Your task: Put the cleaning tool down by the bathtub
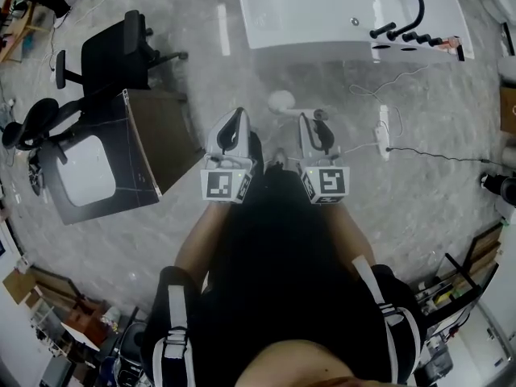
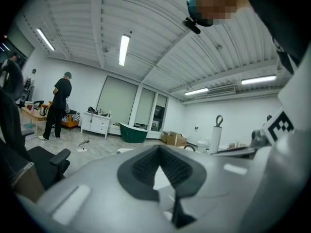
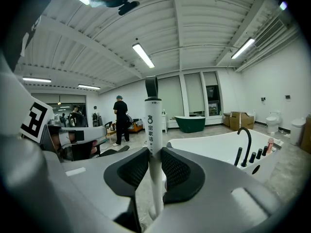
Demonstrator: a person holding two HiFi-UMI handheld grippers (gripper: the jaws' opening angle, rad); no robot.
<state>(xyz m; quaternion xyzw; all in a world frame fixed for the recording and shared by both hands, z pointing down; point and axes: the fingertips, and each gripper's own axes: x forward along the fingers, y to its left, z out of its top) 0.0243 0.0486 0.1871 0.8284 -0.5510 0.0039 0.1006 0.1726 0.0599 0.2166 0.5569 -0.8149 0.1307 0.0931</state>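
The cleaning tool (image 3: 151,125) is a white stick with a black top and a round white head (image 1: 281,101). My right gripper (image 1: 318,116) is shut on its handle, and in the right gripper view the stick stands upright between the ribbed pads (image 3: 179,170). My left gripper (image 1: 239,113) hangs beside it, shut with nothing in it; its pads (image 2: 143,168) meet at the tips. The white bathtub (image 1: 322,14) with a black faucet (image 1: 413,10) lies ahead on the grey floor. In the right gripper view the bathtub (image 3: 218,147) is close on the right.
A black office chair (image 1: 121,51) and a dark box (image 1: 153,143) stand to the left. A white power strip (image 1: 383,131) with a thin cable lies on the floor to the right. People stand far back, near a green tub (image 3: 190,123).
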